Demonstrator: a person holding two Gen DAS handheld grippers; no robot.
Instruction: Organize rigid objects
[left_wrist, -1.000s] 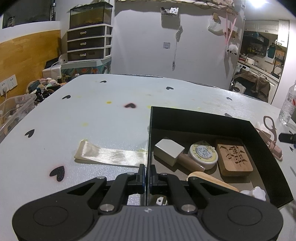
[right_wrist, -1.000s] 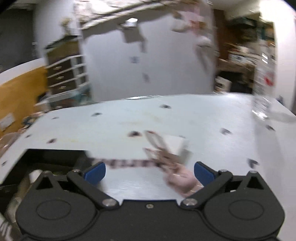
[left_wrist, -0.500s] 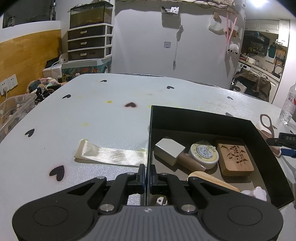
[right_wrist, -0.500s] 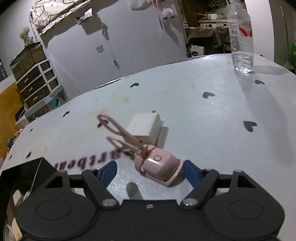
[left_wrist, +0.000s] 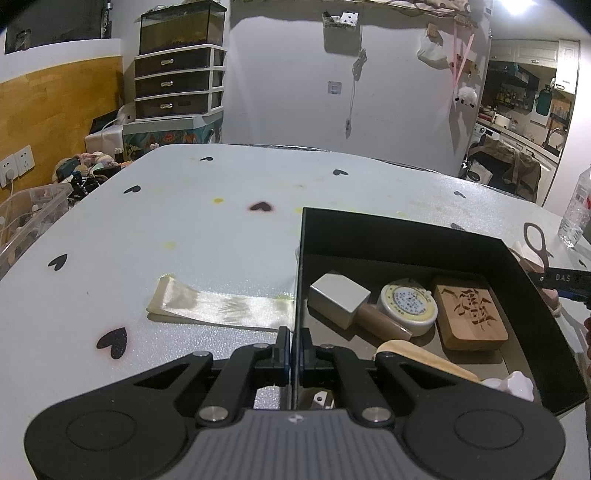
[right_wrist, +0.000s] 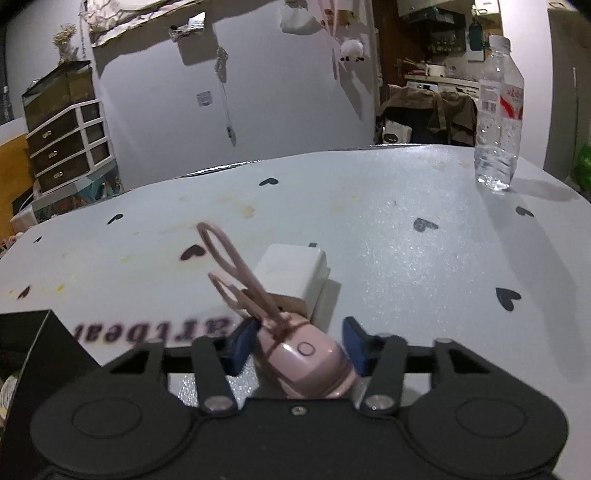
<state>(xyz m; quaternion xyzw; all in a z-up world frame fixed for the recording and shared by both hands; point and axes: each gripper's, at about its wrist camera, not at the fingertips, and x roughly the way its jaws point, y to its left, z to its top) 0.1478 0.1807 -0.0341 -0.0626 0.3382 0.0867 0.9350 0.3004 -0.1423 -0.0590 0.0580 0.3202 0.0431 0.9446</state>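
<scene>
right tool (right_wrist: 299, 345) closing around pink eyelash curler (right_wrist: 306, 358) at lower centre, handles pointing away; left tool (left_wrist: 291, 347) clamped on box (left_wrist: 406, 236) wall

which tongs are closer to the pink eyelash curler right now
Right. The right tongs straddle the pink eyelash curler, their jaws just closing around its body. The left tongs are shut on the near wall of the black box, with the curler beyond the box's far side.
</scene>
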